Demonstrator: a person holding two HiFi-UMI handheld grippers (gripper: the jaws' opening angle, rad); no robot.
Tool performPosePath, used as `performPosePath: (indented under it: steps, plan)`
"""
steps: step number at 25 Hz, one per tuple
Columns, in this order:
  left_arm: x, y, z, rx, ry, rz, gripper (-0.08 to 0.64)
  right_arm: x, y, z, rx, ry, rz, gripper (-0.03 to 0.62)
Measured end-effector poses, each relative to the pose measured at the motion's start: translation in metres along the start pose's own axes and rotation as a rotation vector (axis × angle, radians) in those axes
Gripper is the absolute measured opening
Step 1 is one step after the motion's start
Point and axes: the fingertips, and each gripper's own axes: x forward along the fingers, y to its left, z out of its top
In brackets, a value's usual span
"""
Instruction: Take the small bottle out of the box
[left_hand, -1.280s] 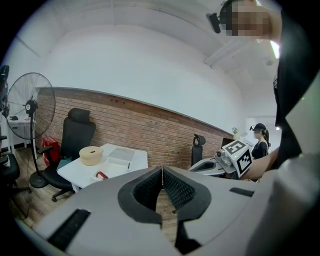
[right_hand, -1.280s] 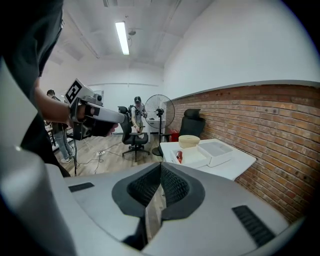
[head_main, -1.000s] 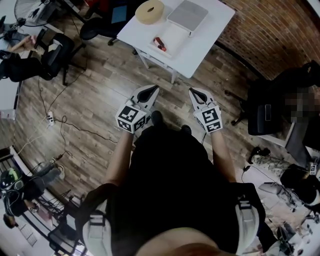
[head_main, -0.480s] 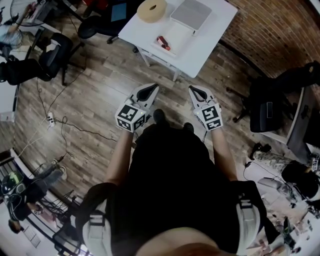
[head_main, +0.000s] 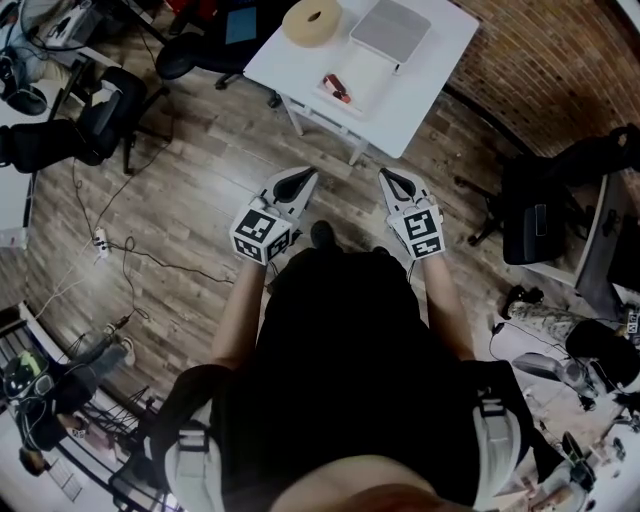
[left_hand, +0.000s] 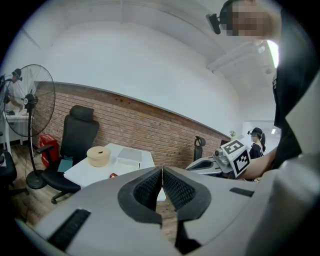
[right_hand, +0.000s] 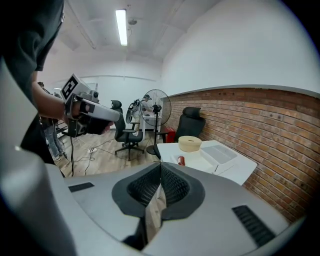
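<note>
A small red bottle (head_main: 336, 88) lies in a shallow white box (head_main: 362, 72) on a white table (head_main: 430, 70) ahead of me. The bottle also shows in the right gripper view (right_hand: 181, 160) and, small, in the left gripper view (left_hand: 113, 175). My left gripper (head_main: 303, 178) and right gripper (head_main: 390, 179) hang side by side over the wood floor, well short of the table. Both are shut with nothing between the jaws, as the left gripper view (left_hand: 162, 172) and right gripper view (right_hand: 160, 170) show.
A tan tape roll (head_main: 311, 20) and a flat grey lid (head_main: 390, 27) share the table. Black office chairs (head_main: 110, 105) stand at left, another (head_main: 535, 215) by the brick wall at right. Cables and a power strip (head_main: 100, 238) lie on the floor. A standing fan (right_hand: 156, 111) is beyond the table.
The table has drifted slightly right and down in the head view. Both grippers stay shut and hold nearly the same place.
</note>
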Motion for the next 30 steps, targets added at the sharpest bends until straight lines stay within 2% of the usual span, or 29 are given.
performPosePath:
  steps: [16,30]
  plan:
    - [-0.024,0.035,-0.005,-0.043,-0.008,0.043,0.025,0.027,0.017,0.014,0.009,0.004,0.019,-0.002]
    - [-0.004,0.072,0.011,-0.044,-0.011,0.080,0.025,0.072,-0.009,0.029,-0.011,0.006,0.053,-0.002]
